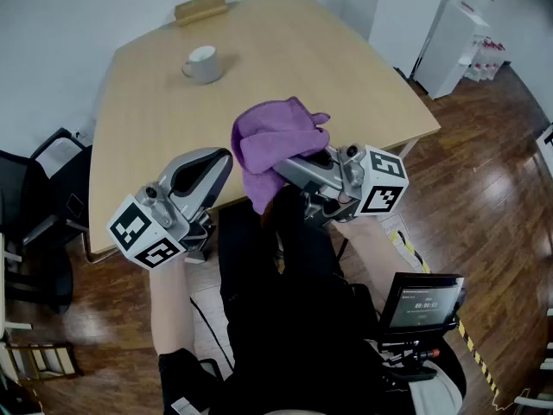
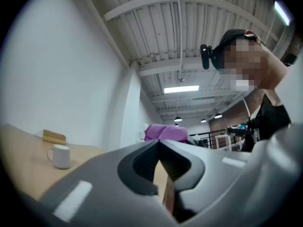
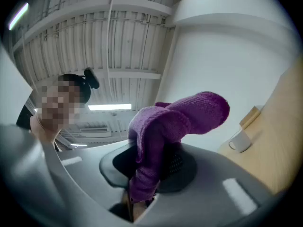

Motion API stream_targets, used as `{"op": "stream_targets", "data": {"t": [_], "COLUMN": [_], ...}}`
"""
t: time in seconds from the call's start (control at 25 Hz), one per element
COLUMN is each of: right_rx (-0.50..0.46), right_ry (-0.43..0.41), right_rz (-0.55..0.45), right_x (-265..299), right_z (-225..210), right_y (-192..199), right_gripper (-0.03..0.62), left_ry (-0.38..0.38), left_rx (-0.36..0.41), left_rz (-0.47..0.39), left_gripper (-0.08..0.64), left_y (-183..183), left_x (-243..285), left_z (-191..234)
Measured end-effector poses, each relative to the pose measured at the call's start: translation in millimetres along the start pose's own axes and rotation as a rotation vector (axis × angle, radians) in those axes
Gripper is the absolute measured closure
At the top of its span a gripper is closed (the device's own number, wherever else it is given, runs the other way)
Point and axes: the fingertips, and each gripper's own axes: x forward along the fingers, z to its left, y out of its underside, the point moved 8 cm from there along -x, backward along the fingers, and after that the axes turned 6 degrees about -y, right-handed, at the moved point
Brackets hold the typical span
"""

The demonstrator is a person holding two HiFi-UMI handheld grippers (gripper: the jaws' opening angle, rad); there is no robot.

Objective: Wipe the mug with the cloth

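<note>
Nearest, low at the right beside the person's dark clothing: a small black screen on a stand (image 1: 422,302). Just ahead, above the near edge of the light wooden worktop (image 1: 346,76), two grey plastic grippers side by side, each with its marker cube turned toward the person. On the left, the left gripper (image 2: 158,143), closed tip to tip, empty, tilted a little upward. On the right, the right gripper (image 3: 149,155), tilted up more steeply and clamped on a purple knitted cloth (image 1: 275,137); cloth pinched between the jaws, bunched in a soft heap over their tips, with one fold hanging down toward the person. Off to the left, beside the worktop, a black office chair (image 1: 39,197); to the right, dark wooden floor (image 1: 492,188). Further across the worktop, well apart from both grippers and from the cloth, a white ceramic mug (image 1: 204,64), upright, standing alone with its handle toward the left in the head view. Beyond that, at the far edge, a long pale wooden block (image 1: 200,8) close to the white wall, and at the far right a white cabinet (image 1: 454,37)
</note>
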Motion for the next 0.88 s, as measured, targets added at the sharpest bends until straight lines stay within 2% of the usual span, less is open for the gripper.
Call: {"op": "stream_targets", "data": {"t": [0.36, 0.64, 0.88], "right_rx": [-0.048, -0.018, 0.004], "right_ry": [0.009, 0.034, 0.021], "right_rz": [-0.002, -0.004, 0.008], "right_x": [-7.7, 1.4, 6.8], "right_z": [-7.4, -69.2, -94.6], "right_y": [6.0, -21.4, -21.2], "right_gripper": [0.512, 0.512, 0.513], "left_ry": [0.059, 0.066, 0.054], "left_rx": [0.033, 0.008, 0.040], "left_rz": [-0.002, 0.027, 0.085], "left_gripper": [0.540, 0.540, 0.540], "left_y": [10.9, 3.4, 3.5], "left_x": [9.6, 50.9, 57.7], "left_z": [8.1, 63.4, 81.2]}}
